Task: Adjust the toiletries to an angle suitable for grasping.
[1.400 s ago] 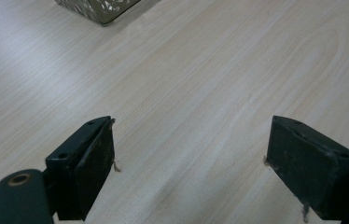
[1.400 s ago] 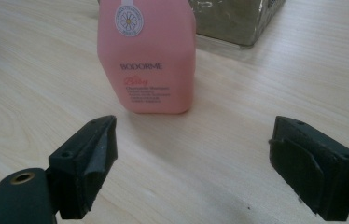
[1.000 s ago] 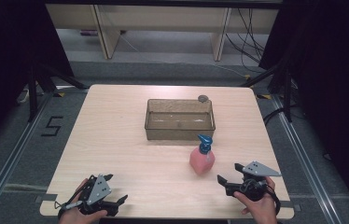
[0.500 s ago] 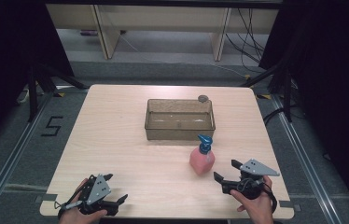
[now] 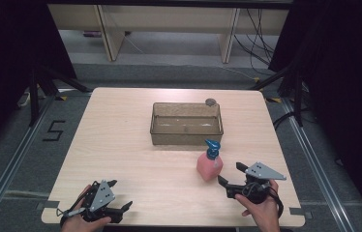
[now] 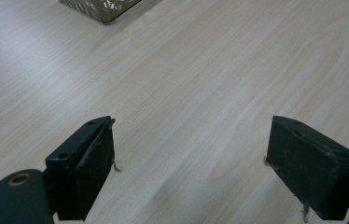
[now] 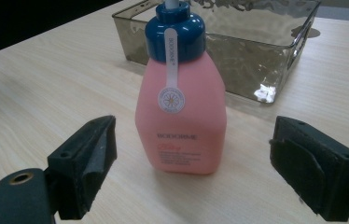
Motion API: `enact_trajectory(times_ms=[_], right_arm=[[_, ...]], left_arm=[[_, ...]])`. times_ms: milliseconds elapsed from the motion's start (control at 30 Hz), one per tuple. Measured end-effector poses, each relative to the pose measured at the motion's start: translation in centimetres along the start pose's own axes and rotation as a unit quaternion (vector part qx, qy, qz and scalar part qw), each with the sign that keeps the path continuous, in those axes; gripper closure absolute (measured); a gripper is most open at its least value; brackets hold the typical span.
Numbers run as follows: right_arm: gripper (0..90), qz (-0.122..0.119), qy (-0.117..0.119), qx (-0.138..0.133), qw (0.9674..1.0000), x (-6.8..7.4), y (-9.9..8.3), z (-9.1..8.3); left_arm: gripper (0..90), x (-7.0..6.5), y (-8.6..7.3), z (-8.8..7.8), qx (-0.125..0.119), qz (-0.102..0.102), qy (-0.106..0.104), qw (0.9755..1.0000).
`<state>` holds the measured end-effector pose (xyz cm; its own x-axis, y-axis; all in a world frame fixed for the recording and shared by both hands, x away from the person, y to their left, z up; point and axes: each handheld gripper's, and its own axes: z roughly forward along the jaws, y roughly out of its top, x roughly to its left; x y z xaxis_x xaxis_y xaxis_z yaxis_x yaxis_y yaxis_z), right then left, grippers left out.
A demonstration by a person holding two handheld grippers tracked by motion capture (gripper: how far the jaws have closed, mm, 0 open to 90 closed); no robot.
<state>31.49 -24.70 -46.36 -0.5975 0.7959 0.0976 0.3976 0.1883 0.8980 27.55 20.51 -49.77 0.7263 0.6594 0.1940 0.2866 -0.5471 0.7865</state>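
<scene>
A pink bottle (image 5: 209, 166) with a blue pump cap stands upright on the wooden table (image 5: 121, 140), just in front of a clear brownish plastic bin (image 5: 187, 124). My right gripper (image 5: 230, 176) is open at the near right, its jaws pointing at the bottle from a short way off. In the right gripper view the bottle (image 7: 180, 102) stands just beyond and between the two spread jaws, untouched, with the bin (image 7: 256, 42) behind it. My left gripper (image 5: 120, 194) rests open at the table's near left edge, with bare wood between its jaws (image 6: 191, 154).
A small round grey object (image 5: 210, 102) lies behind the bin's far right corner. A corner of the bin (image 6: 100, 7) shows in the left gripper view. Dark curtains and metal frame legs stand around the table; shelving lies beyond the far edge.
My right gripper has crept left and slightly forward toward the pink bottle. The left gripper has stayed in place.
</scene>
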Motion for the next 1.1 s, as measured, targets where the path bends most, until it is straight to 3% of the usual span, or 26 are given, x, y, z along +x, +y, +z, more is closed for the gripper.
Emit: enact_trajectory(times_ms=[67, 100, 133, 500, 600, 633, 667, 700, 733, 800, 833, 867, 900, 933, 967, 1033, 1067, 1100], right_arm=[[15.6, -0.009, -0.003, 0.002, 1.0, 0.0, 0.1, 0.0], [15.6, 0.0, 0.001, 0.002, 1.0, 0.2, 0.1, 0.0], [15.7, -0.015, 0.001, -0.003, 0.9999, 0.0, 0.2, 0.1], [15.8, -0.008, 0.0, -0.008, 0.9999, 0.5, 0.7, 0.3], [15.8, -0.021, 0.004, -0.007, 0.9997, 0.3, 0.8, 0.6], [15.8, -0.02, 0.007, -0.006, 0.9998, 0.3, 0.9, 0.7], [15.8, -0.003, 0.01, -0.009, 0.9999, 0.5, 0.8, 0.8], [15.7, -0.025, 0.009, -0.009, 0.9996, 0.2, 0.9, 0.9], [15.7, -0.019, 0.012, -0.004, 0.9997, 0.2, 0.9, 0.9], [15.7, -0.022, 0.013, -0.005, 0.9997, 0.1, 0.9, 1.0], [15.7, -0.01, 0.015, 0.001, 0.9998, 0.2, 0.9, 1.1], [15.7, -0.025, 0.013, -0.001, 0.9996, 0.0, 1.0, 1.1], [15.7, -0.013, 0.014, -0.003, 0.9998, 0.1, 1.0, 1.3], [15.7, -0.026, 0.013, -0.004, 0.9996, -0.1, 1.1, 1.4], [15.7, -0.014, 0.016, -0.001, 0.9998, 0.1, 1.2, 1.4], [15.7, -0.018, 0.016, -0.006, 0.9997, 0.0, 1.4, 1.5], [15.8, -0.009, 0.02, -0.001, 0.9998, 0.3, 1.6, 1.5], [15.9, -0.03, 0.019, -0.006, 0.9994, 0.1, 1.7, 1.6]], left_arm=[[14.8, 0.0, 0.0, 0.0, 0.001, 0.001, 0.001, 1.0], [14.8, 0.0, 0.0, 0.0, 0.001, 0.002, 0.007, 1.0], [14.8, 0.0, 0.0, 0.0, 0.001, 0.001, 0.006, 1.0], [14.8, 0.0, 0.1, 0.0, 0.006, 0.005, 0.002, 1.0], [14.8, 0.0, 0.1, 0.2, 0.002, 0.001, 0.005, 1.0], [14.8, 0.0, 0.2, 0.2, 0.004, 0.0, 0.0, 1.0], [14.8, 0.0, 0.2, 0.2, 0.005, -0.001, -0.002, 1.0], [14.8, -0.1, 0.2, 0.4, -0.002, -0.007, -0.002, 1.0], [14.8, 0.0, 0.3, 0.4, 0.007, 0.004, 0.003, 1.0], [14.8, -0.1, 0.4, 0.4, 0.007, 0.004, -0.004, 1.0], [14.8, -0.1, 0.4, 0.3, 0.008, 0.003, -0.005, 1.0], [14.8, -0.1, 0.4, 0.3, 0.005, 0.004, -0.006, 1.0], [14.8, -0.1, 0.4, 0.3, 0.005, 0.004, -0.006, 1.0], [14.8, -0.2, 0.3, 0.3, 0.003, -0.004, -0.005, 1.0], [14.8, -0.1, 0.2, 0.3, 0.008, 0.0, -0.005, 1.0], [14.8, 0.1, 0.2, 0.2, 0.013, 0.002, -0.006, 0.9999], [14.8, -0.1, 0.1, 0.3, -0.001, -0.006, -0.007, 1.0], [14.8, -0.1, 0.1, 0.3, -0.001, -0.006, -0.007, 1.0]])
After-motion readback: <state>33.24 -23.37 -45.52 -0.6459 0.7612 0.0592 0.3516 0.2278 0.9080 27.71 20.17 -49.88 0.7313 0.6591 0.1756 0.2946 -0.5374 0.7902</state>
